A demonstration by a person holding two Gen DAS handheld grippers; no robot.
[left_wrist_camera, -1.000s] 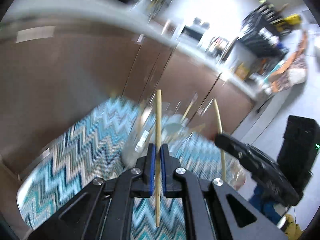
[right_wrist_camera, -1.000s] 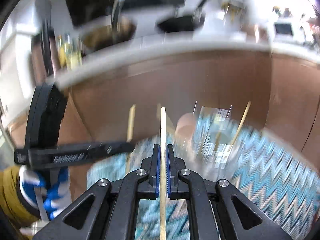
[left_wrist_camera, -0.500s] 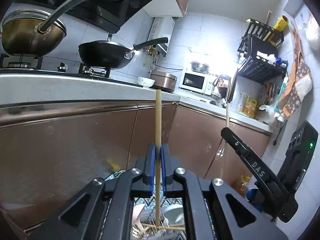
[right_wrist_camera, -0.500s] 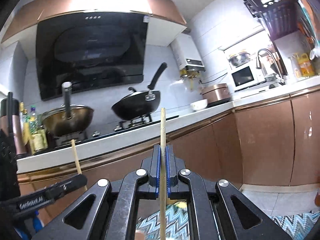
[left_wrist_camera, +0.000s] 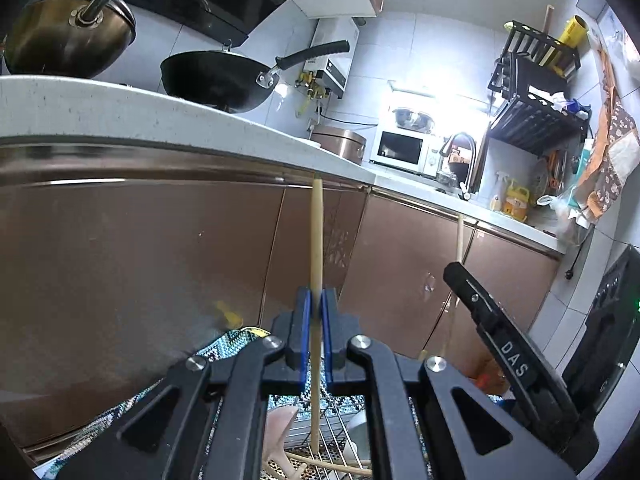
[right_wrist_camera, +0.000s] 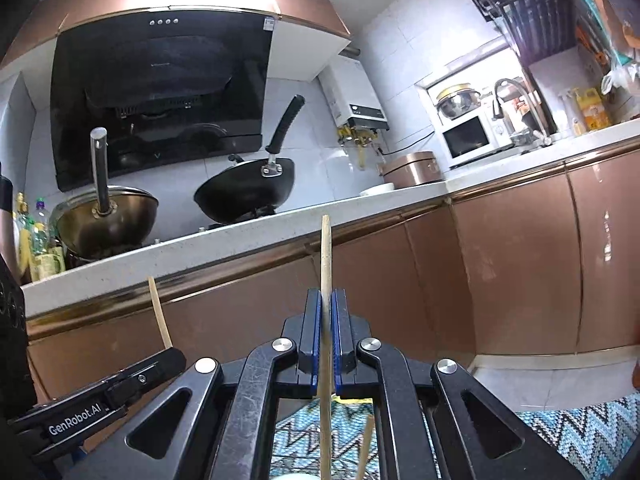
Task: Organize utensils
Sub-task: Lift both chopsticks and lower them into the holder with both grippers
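My left gripper [left_wrist_camera: 315, 308] is shut on a wooden chopstick [left_wrist_camera: 317, 240] that stands upright between its blue pads. My right gripper [right_wrist_camera: 326, 312] is shut on a second wooden chopstick [right_wrist_camera: 326, 256], also upright. Each gripper shows in the other's view: the right one [left_wrist_camera: 500, 344] with its chopstick [left_wrist_camera: 460, 236] in the left wrist view, the left one [right_wrist_camera: 120, 384] with its chopstick [right_wrist_camera: 158, 312] in the right wrist view. Below the left gripper lies a wire rack [left_wrist_camera: 332, 432] with more chopsticks [left_wrist_camera: 328, 462]. Both grippers are tilted up toward the kitchen counter.
Brown cabinets [left_wrist_camera: 140, 264] and a white counter [right_wrist_camera: 224, 244] stand ahead. A black wok [right_wrist_camera: 248, 192] and a steel pot [right_wrist_camera: 104, 220] sit on the stove. A blue zigzag cloth [right_wrist_camera: 592, 428] covers the surface below. A microwave [left_wrist_camera: 402, 152] and sink tap [left_wrist_camera: 466, 160] are at the right.
Both grippers have tilted up from the zigzag cloth and rack to face the kitchen counter, each still holding its chopstick. The view has since steadied.
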